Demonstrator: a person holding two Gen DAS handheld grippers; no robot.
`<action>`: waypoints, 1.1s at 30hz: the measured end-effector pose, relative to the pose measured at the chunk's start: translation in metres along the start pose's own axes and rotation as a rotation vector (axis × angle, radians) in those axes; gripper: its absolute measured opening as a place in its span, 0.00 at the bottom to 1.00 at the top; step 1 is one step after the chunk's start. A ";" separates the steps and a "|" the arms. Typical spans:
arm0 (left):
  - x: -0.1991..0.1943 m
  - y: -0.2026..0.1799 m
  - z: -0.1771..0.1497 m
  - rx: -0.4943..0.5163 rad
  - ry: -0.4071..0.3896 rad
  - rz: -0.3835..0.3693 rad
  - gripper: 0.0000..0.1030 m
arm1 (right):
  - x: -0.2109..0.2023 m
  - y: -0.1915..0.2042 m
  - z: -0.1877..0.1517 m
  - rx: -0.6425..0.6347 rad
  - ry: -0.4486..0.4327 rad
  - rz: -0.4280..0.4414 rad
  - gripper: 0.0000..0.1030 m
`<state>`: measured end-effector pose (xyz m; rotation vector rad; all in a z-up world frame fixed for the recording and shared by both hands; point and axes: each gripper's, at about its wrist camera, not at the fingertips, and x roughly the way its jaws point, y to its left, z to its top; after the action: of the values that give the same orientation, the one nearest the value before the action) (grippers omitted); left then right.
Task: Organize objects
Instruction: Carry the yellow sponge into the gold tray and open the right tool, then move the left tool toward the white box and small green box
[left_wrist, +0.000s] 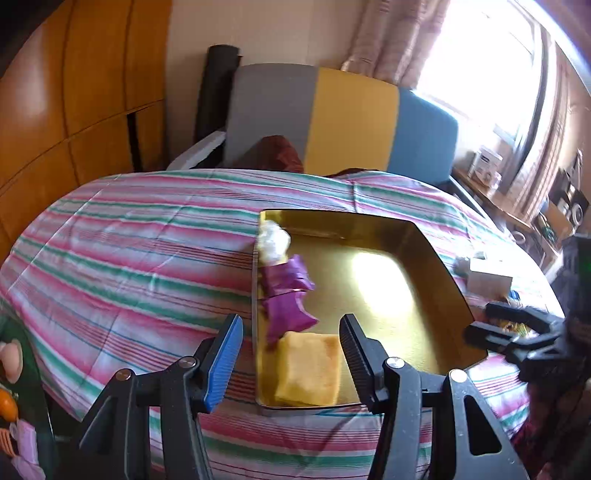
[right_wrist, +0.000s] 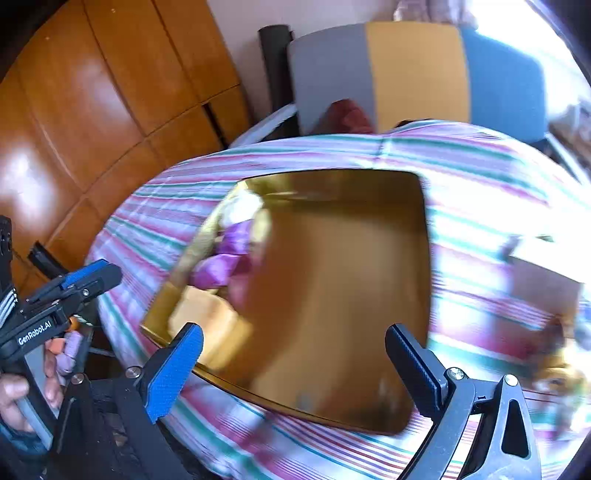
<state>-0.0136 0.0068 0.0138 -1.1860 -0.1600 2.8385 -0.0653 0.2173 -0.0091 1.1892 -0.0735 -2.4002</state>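
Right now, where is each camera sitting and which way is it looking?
Left wrist: rides the left gripper, facing across the striped bed at the gold tray; own open fingers and the right gripper show.
Right wrist: rides the right gripper, above the tray, blurred; own fingers, the left gripper and a hand show.
Both see tray, bed and purple packets.

Striped bedspread (left_wrist: 147, 236); wooden wardrobe (left_wrist: 74, 92) left; grey-yellow-blue headboard (left_wrist: 351, 122); curtained window (left_wrist: 480, 55) right.

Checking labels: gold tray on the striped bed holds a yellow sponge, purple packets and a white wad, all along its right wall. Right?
No: they line the tray's left wall, per the left wrist view. Sponge, packets and wad are otherwise as stated.
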 end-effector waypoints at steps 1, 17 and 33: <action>0.000 -0.005 0.000 0.012 -0.001 -0.003 0.54 | -0.007 -0.008 0.000 0.003 -0.007 -0.021 0.97; 0.023 -0.080 0.002 0.150 0.050 -0.083 0.54 | -0.095 -0.166 -0.014 0.226 -0.161 -0.441 0.97; 0.060 -0.160 0.013 0.181 0.184 -0.297 0.53 | -0.123 -0.273 -0.060 0.774 -0.250 -0.386 0.97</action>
<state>-0.0619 0.1706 -0.0005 -1.2575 -0.0613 2.4199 -0.0576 0.5223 -0.0224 1.2762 -1.0131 -2.9667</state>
